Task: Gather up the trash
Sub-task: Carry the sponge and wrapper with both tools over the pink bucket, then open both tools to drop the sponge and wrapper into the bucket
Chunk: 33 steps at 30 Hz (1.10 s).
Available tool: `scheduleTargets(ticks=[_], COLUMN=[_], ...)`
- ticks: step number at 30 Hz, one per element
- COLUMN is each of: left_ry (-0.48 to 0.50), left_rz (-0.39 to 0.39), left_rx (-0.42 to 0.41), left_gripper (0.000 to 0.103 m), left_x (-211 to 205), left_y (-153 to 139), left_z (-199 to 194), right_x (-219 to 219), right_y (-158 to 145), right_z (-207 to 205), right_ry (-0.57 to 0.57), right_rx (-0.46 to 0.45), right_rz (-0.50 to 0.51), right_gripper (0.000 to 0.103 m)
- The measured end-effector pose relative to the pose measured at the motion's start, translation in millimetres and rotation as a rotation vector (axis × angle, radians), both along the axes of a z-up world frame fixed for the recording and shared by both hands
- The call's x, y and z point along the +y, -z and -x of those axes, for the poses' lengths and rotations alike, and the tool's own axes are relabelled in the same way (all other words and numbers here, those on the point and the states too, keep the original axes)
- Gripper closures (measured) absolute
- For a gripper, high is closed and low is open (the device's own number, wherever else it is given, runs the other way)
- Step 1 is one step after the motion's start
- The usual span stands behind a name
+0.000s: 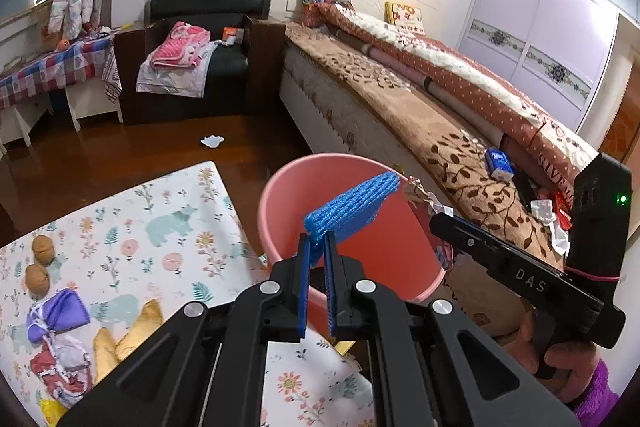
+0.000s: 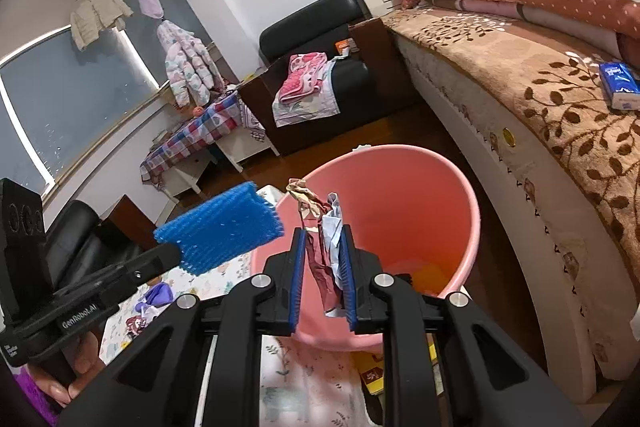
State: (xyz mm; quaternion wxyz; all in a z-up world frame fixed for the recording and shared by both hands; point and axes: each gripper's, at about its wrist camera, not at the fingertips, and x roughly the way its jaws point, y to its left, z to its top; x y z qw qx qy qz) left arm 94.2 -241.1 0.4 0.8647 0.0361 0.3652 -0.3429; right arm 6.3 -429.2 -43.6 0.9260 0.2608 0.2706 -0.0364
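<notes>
Left gripper (image 1: 317, 243) pinches a blue foam net (image 1: 352, 205), held over the pink bin (image 1: 280, 195). Right gripper (image 2: 323, 243) pinches crumpled paper scraps (image 2: 320, 219) above the bin's mouth. Bin stands between the floral-covered surface (image 1: 120, 227) and the bed (image 1: 460, 147).

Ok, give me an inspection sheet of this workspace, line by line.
Surface: floral tabletop, partly covered.
Job's things: pink bin beside the table; blue mesh sleeve; crumpled wrapper.
Clutter: walnuts, purple pouch, yellow peel pieces on the table; white scrap on the floor.
Grippers: left gripper shut on the sleeve; right gripper shut on the wrapper, both over the bin.
Cables: nothing seen.
Surroundings: bed, black armchair.
</notes>
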Motion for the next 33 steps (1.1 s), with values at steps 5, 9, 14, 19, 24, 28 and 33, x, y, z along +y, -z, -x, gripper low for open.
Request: scheduleTargets(ticks=[5, 9, 14, 19, 24, 28, 33], left_ry=[0.016, 0.027, 0.033, 0.045, 0.046, 0.042, 0.036], left_rz=[-0.036, -0.060, -0.066, -0.062, -0.047, -0.035, -0.019], left_rx=[0.009, 0.026, 0.047, 0.026, 0.023, 0.028, 0.033], left_gripper=[0.097, 0.097, 0.095, 0.062, 0.057, 0.057, 0.057], left_x=[-19.5, -33.4, -40.7, -43.7, -42.3, -38.2, -33.4], left_y=[11.8, 21.8, 31.5, 32.5, 30.3, 27.5, 25.0], left_z=[-3.5, -6.6, -6.9, -2.5, -1.1, -1.1, 0.6], right_x=[-10.9, -14.3, -16.6, -18.0, -18.7, -16.1, -17.4], right_y=[9.5, 14.0, 18.0, 22.6, 22.9, 21.7, 22.8], right_z=[-1.6, -3.2, -3.8, -6.3, -9.2, -10.4, -9.1], right_ry=[0.019, 0.027, 0.033, 0.032, 0.033, 0.048, 0.069], right_rx=[0.016, 0.023, 0.024, 0.031, 0.032, 0.043, 0.025], right_rz=[-0.013, -0.019, -0.024, -0.028, -0.028, -0.011, -0.042], right_gripper=[0.086, 0.086, 0.086, 0.086, 0.086, 0.083, 0.059])
